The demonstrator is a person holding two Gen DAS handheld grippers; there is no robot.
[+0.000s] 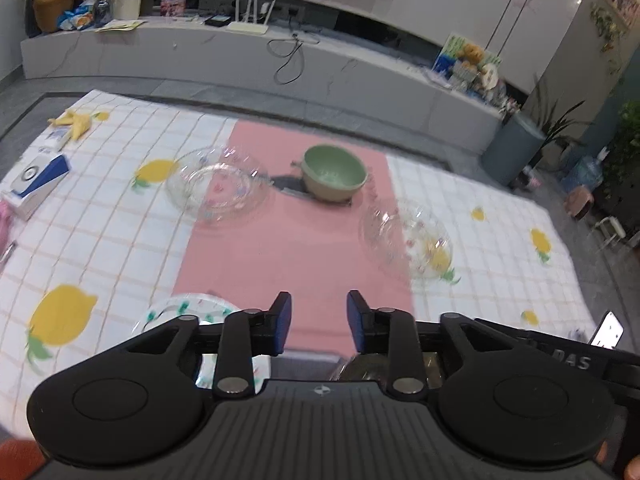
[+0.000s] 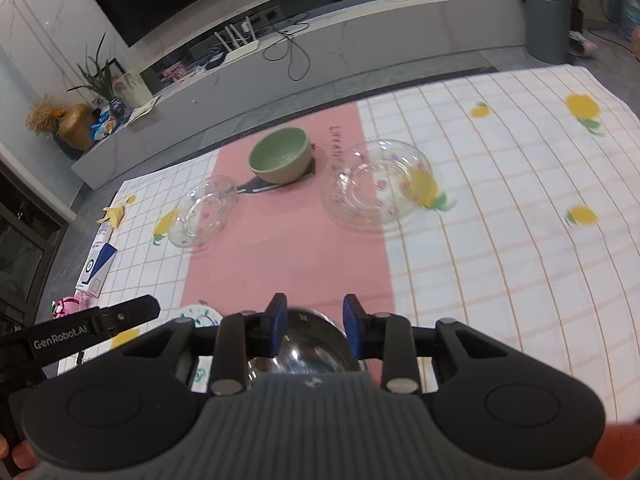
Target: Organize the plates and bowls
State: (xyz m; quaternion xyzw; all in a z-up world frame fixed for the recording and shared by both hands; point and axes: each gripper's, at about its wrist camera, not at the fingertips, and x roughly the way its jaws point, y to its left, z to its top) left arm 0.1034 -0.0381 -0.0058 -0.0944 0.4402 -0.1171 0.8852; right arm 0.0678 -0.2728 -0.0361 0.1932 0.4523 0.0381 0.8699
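Two glass dishes and one bowl lie out ahead of me on the lemon-print cloth (image 1: 100, 240) with its pink runner (image 1: 288, 248). From the left wrist view, the green bowl (image 1: 334, 172) sits at twelve o'clock on a dark mat, the left glass plate (image 1: 218, 188) at eleven, just beside the bowl but apart from it, and the right glass plate (image 1: 408, 240) at about one, straddling the runner's edge. Nearer me, a painted white plate (image 1: 188, 312) shows at seven o'clock under the left gripper (image 1: 319, 320), and in the right wrist view a shiny steel bowl (image 2: 308, 344) sits directly below the right gripper (image 2: 315, 324). Both sets of tongs stand parted with nothing pinched; the steel bowl shows through the right gap, but the blue pads do not press on it. I judge I am between pickups, with the near pieces set down by me and the far three yet to be gathered. Next I would send the left tongs out to eleven o'clock for the glass plate's rim, coming in low and flat, since the clear edge is thin, slippery and hard to see in this blur. For writing, the left tool's arm in the right view reads "GenRobot.AI" (image 2: 60, 343); the right tool's arm in the left view shows letters ending "DAS" (image 1: 576, 361); dark lettering on the runner beside the bowl is too smeared to read.
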